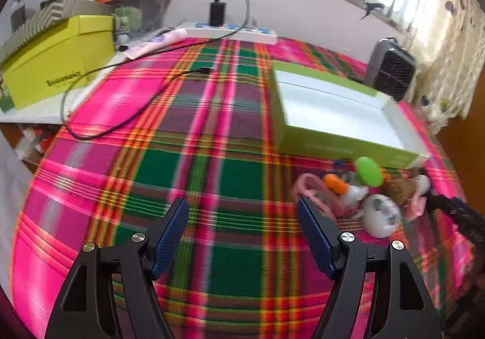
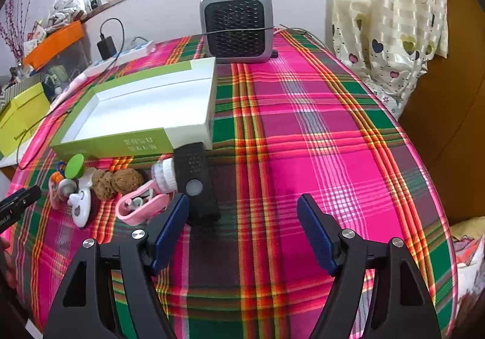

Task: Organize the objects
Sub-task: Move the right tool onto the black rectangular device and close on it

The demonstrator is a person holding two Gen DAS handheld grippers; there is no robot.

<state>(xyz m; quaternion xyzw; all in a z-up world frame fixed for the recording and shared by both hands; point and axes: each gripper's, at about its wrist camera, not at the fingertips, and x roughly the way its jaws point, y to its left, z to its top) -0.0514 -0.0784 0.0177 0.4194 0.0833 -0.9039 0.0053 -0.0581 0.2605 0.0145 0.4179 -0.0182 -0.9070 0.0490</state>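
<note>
Now | left gripper [image 1: 242, 227] jaws released, right gripper [image 2: 242, 224] too | remote [image 2: 195, 178] just beyond right's left jaw

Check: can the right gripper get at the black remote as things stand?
Probably yes. The right gripper is open and empty, and the remote lies just ahead of its left finger. Only the pink case crowds its left side.

Right tool [image 2: 242, 219] agape — above plaid cloth [image 2: 303, 142]
</note>
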